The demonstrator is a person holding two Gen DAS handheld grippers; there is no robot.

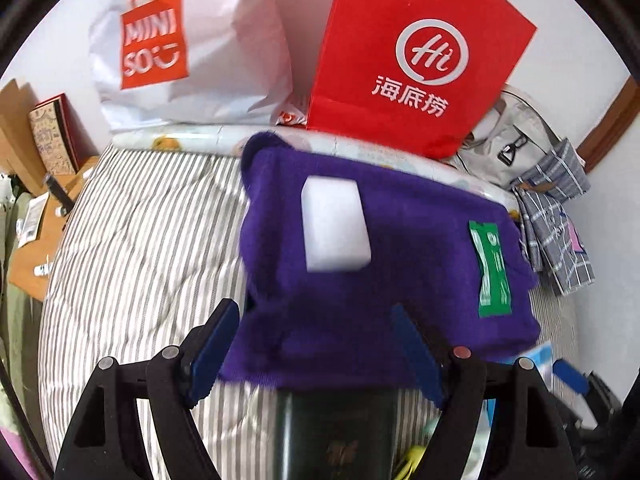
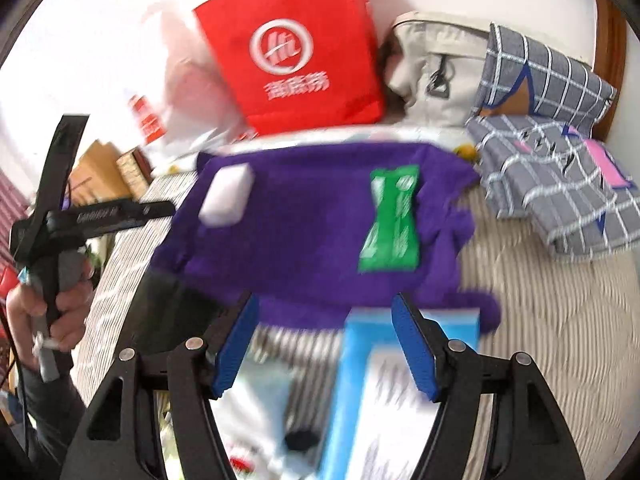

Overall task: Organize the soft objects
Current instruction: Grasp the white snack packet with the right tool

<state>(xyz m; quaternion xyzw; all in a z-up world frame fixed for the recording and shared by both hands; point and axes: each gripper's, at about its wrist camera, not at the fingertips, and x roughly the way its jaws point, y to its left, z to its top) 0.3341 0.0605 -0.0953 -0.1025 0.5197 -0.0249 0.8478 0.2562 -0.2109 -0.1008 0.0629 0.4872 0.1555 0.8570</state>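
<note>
Both the left gripper [image 1: 316, 354] and right gripper [image 2: 326, 346] stand apart and empty over a limp, light purple cloth [image 1: 360, 264], probably best pinched at its near edge.

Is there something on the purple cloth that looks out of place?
Yes. A white block and a green packet lie on top of the purple cloth, apart from each other. They look odd there, loose on cloth that seems folded.

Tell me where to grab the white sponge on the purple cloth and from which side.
Grip the white sponge across its two long sides, coming down from above. It lies flat on the purple cloth, clear of the green packet, and its narrow width looks likely to fit between open fingers.
</note>
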